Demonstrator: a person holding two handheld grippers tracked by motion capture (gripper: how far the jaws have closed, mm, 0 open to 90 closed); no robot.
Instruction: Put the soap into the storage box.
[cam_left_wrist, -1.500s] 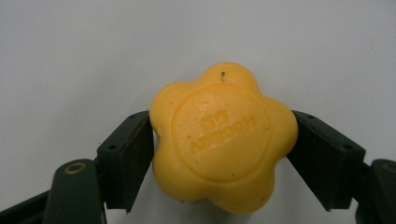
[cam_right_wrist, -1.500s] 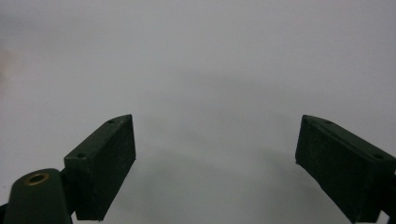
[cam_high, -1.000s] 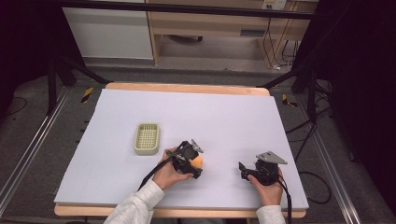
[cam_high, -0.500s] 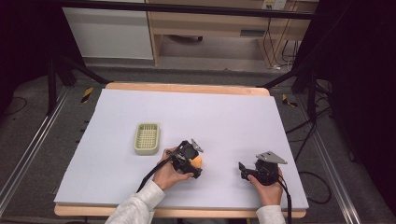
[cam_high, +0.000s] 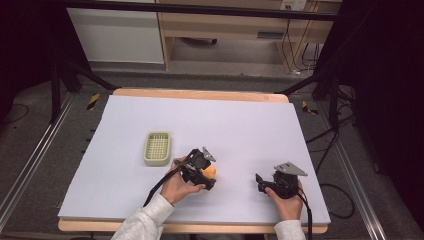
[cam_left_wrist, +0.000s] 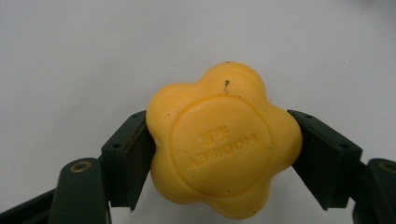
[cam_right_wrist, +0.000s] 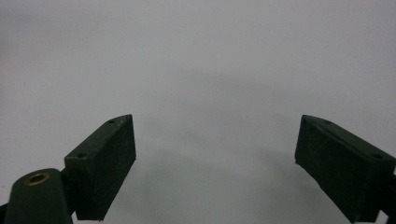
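High view: my left tongs (cam_high: 209, 176) are low on the surface (cam_high: 250, 125), near the front edge, left of centre. They are clamped on a yellow soap (cam_high: 209, 171), which sits just right of a small green basket (cam_high: 157, 148) without touching it. Left gripper view: soap (cam_left_wrist: 223, 142) is flower-shaped with a round stamped face and raised lettering, and both black jaws press its sides, one on each flank. White surface lies behind it; I can't tell whether the soap rests on it or hangs just above. My right tongs (cam_high: 260, 182) are well apart from the soap, over to the right near the front edge. Right gripper view: right tongs (cam_right_wrist: 215, 163) are wide apart, with bare surface between them.
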